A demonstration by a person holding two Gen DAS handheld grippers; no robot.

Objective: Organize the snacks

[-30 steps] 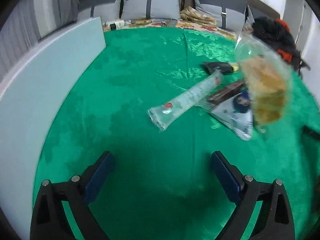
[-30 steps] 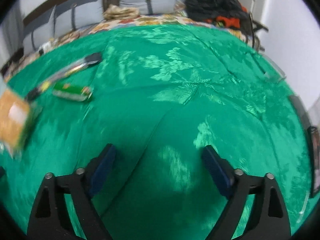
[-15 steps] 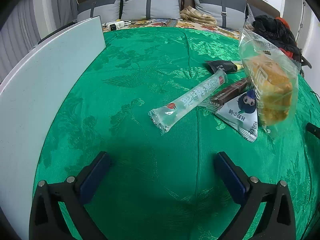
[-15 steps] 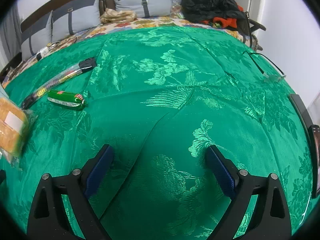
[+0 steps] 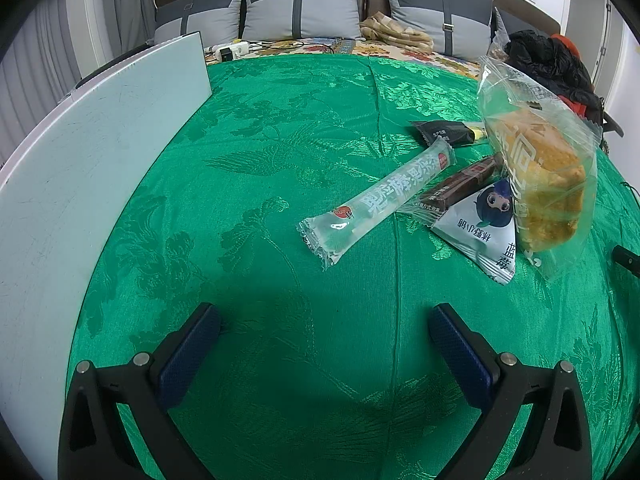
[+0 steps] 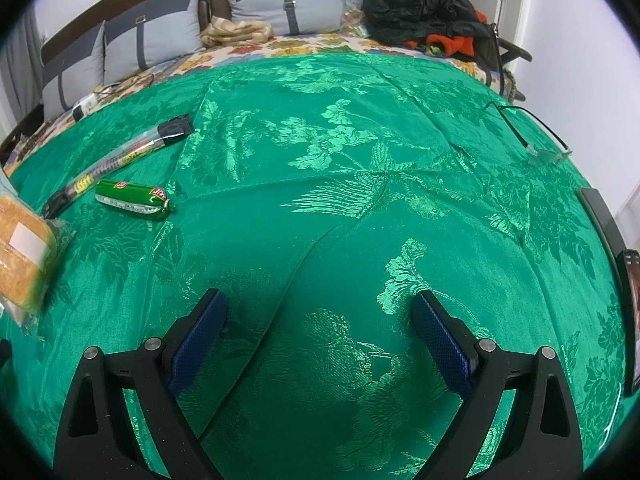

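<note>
Here both grippers hang low over the glossy green brocade cloth [image 5: 280, 128] that covers the bed, and each has its jaws spread wide with nothing between them: the left gripper [image 5: 324, 344] and the right gripper [image 6: 318, 330] alike show only bare fabric between their blue pads. The left wrist view carries most of the snacks, grouped right of centre ahead of the gripper: a long clear jelly-stick packet with white lettering [image 5: 378, 200] lying diagonally, a dark brown chocolate bar wrapper [image 5: 460, 186] just beside it, a white triangular pouch with a blue-haired cartoon face [image 5: 484, 228] touching the bar's near end, a small black sachet [image 5: 442, 132] farther back, and a clear bag holding a golden cake slice [image 5: 536, 176] standing tilted at the right edge of the group. A pale white board [image 5: 92, 168] rises along the left side, seen only in this view. The right wrist view instead shows a green sausage-shaped packet with a red label [image 6: 132, 199] lying on the cloth at far left, a long clear tube with a black end [image 6: 120, 160] behind it, and the cake bag [image 6: 24, 256] at the left edge. Grey pillows [image 6: 280, 0] line the headboard.
</note>
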